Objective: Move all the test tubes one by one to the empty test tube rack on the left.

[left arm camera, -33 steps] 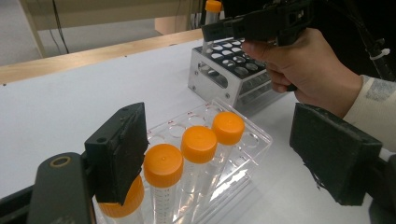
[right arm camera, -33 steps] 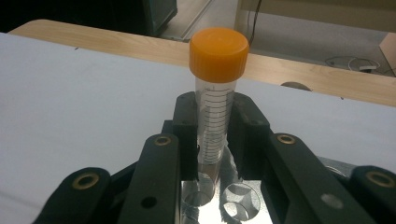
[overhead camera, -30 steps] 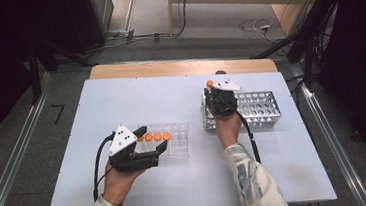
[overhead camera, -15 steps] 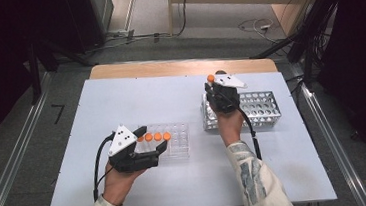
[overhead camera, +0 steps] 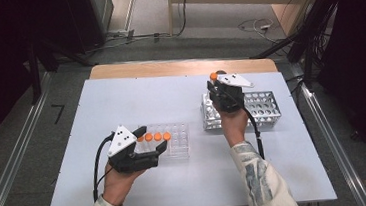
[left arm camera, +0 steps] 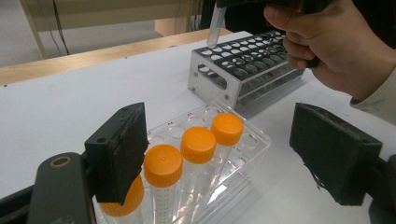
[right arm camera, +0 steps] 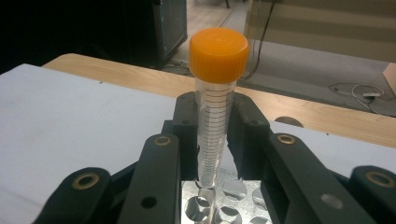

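My right gripper (right arm camera: 214,140) is shut on a clear graduated tube (right arm camera: 215,121) with an orange cap (overhead camera: 214,76). It holds the tube upright, tip just over a hole at the far left corner of the metal rack (overhead camera: 264,110). In the left gripper view the tube's lower end (left arm camera: 215,25) hangs over that rack (left arm camera: 243,70). My left gripper (overhead camera: 150,142) rests open on the table. Its jaws stand wide on either side of the clear plastic rack (left arm camera: 254,140), which holds several orange-capped tubes (left arm camera: 198,145) in a row (overhead camera: 154,136).
A white board (overhead camera: 121,103) covers the table, with a wooden strip (overhead camera: 178,67) along its far edge. Cables trail from both grippers toward the person. Past the table, the floor holds wires and dark equipment.
My right gripper has risen a little with the tube, drawing it up out of the metal rack. The left gripper has stayed where it was.
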`<state>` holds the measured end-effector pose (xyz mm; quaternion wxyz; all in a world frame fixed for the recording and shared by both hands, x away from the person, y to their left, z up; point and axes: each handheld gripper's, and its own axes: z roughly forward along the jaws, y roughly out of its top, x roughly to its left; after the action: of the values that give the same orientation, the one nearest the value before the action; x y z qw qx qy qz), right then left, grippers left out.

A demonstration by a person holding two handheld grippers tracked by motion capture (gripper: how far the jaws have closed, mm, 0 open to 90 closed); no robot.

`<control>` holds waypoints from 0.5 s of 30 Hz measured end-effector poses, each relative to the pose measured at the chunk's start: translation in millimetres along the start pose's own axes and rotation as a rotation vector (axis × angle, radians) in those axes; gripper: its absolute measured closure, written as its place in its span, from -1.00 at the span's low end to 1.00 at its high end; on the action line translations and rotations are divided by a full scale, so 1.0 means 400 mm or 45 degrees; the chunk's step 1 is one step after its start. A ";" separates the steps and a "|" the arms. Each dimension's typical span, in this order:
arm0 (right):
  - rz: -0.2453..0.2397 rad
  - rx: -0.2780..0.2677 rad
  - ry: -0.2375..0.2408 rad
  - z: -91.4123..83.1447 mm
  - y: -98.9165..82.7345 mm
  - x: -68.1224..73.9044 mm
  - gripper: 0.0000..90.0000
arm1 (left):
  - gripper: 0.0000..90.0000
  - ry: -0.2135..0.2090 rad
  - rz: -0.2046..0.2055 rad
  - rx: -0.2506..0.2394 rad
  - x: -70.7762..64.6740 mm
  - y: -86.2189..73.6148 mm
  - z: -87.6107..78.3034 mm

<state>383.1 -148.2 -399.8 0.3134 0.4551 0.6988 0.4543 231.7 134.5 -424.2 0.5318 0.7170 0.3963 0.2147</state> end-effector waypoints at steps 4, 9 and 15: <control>0.004 -0.005 0.016 -0.017 0.002 -0.003 0.59 | -0.57 0.001 0.001 -0.001 -0.001 0.000 0.000; -0.002 -0.007 0.037 -0.034 -0.001 -0.003 0.59 | -0.57 0.001 0.002 -0.001 -0.002 0.000 0.000; -0.011 -0.010 0.078 -0.062 -0.002 0.005 0.59 | -0.57 0.006 0.002 -0.001 -0.002 0.000 -0.001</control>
<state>361.1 -155.0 -390.8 0.2956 0.4369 0.7082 0.4693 231.1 134.0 -424.1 0.5310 0.7166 0.3969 0.2167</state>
